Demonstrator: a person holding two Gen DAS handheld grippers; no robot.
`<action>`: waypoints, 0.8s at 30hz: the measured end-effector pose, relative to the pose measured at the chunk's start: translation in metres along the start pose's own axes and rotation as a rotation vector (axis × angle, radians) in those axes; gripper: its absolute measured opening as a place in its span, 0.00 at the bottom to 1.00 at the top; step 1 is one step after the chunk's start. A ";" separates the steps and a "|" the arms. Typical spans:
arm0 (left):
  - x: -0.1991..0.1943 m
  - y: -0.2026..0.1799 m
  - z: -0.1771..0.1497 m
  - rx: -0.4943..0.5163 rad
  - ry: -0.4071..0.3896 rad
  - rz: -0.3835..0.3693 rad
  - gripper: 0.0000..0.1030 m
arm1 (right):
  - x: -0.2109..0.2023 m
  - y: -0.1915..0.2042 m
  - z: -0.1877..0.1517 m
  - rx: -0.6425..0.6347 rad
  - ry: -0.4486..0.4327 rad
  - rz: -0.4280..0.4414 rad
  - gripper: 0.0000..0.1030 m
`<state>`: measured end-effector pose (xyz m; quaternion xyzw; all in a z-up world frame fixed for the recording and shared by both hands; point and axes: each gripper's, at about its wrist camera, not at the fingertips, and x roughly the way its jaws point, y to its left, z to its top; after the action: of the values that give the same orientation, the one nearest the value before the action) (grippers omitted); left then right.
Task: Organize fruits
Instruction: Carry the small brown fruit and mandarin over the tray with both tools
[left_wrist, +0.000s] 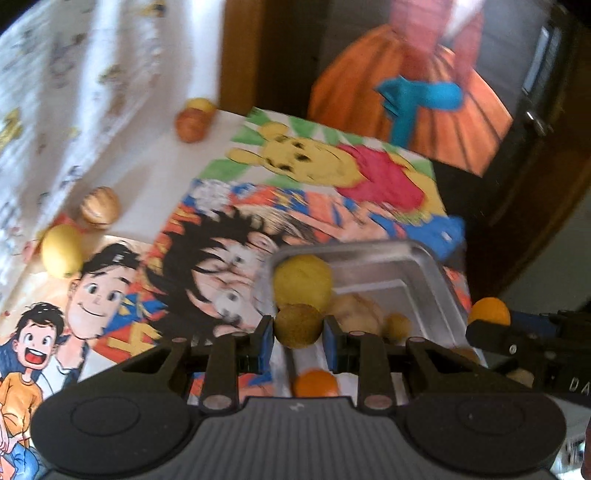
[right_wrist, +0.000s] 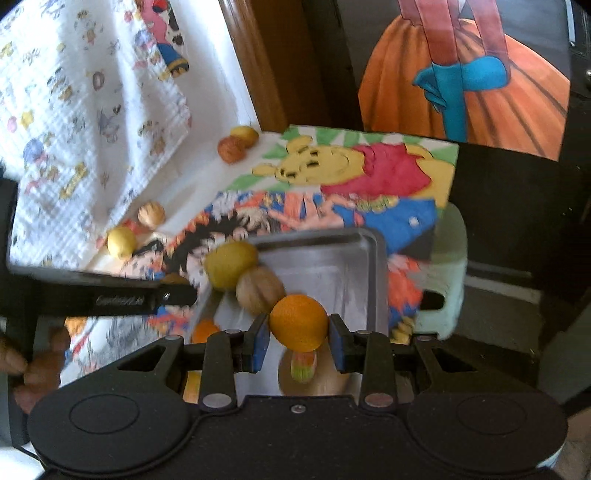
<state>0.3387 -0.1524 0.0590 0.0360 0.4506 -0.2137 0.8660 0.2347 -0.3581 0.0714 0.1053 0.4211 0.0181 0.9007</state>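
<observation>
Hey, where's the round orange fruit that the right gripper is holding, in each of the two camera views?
Left wrist view: the round orange fruit sits at the right edge, atop the right gripper's black fingers, beside the metal tray.
Right wrist view: it is at lower centre, clamped between the right gripper pads.
Shared landmark: the rectangular silver metal tray just beyond it.

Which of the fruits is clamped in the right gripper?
The orange, pinched between the right gripper pads over the metal tray. The left gripper holds a brownish-green kiwi instead.
</observation>
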 end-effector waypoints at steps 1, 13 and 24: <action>0.001 -0.005 -0.001 0.016 0.022 -0.003 0.30 | -0.003 0.001 -0.005 0.003 0.010 -0.005 0.35; 0.018 -0.042 -0.006 0.111 0.228 -0.006 0.30 | -0.003 0.001 -0.045 0.024 0.141 -0.054 0.35; 0.039 -0.063 -0.010 0.223 0.305 0.022 0.30 | 0.012 -0.002 -0.064 0.025 0.214 -0.070 0.35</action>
<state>0.3253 -0.2203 0.0307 0.1688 0.5497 -0.2452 0.7805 0.1931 -0.3479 0.0222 0.0994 0.5183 -0.0075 0.8494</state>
